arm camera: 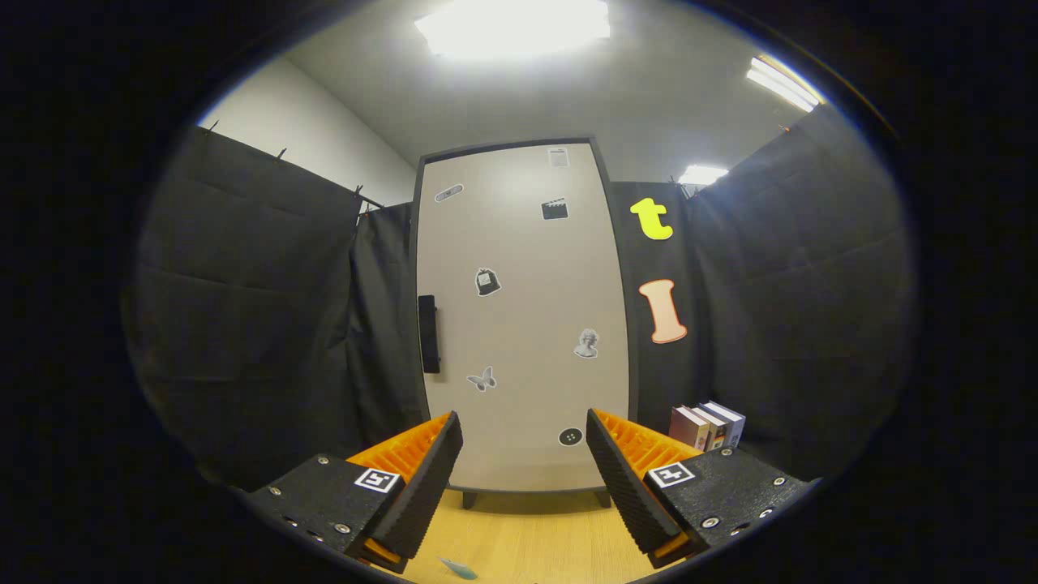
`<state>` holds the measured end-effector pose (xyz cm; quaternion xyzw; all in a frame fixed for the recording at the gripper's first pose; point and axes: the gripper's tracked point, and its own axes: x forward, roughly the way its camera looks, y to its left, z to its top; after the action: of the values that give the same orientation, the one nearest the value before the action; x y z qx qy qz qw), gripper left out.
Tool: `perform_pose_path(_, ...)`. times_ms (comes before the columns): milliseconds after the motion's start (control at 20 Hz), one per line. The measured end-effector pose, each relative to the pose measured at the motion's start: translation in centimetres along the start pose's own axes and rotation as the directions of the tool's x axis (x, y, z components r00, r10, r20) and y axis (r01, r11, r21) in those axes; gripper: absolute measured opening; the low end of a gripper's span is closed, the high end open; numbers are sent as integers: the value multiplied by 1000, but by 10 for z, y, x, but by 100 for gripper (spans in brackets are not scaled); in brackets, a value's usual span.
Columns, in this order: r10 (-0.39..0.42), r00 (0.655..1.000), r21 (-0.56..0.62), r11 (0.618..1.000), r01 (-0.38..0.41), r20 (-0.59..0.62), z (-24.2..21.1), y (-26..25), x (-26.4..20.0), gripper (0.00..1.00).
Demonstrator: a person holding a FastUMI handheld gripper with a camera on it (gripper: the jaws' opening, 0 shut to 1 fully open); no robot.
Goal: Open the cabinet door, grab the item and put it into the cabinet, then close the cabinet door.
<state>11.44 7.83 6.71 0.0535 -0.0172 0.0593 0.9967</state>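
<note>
Standing shut at the centre of the frame, the cabinet door [523,316] is a tall pale panel in a dark frame, dotted with small stickers. It should be judged rigid and hinged, likely swinging lightly; the sound place to take hold is the dark vertical handle [428,333] on its left edge, midway up. The hinge side is probably the right. A row of books [707,426] stands at lower right, beside the cabinet's foot; which item is to be stowed cannot be told, though a book would be stiff and easily pinched across its spine. The wooden counter [527,535] runs beneath. The claw [525,434] is spread wide, holding and touching nothing, short of the door.
</note>
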Motion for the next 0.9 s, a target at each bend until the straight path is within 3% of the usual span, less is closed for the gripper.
perform_pose_path(400, 75, 997, -1, 997, -75, 21, 37, 57, 109, 95)
perform_pose_path(900, 151, 985, 64, 987, -146, -83, 13, 118, 213, 91)
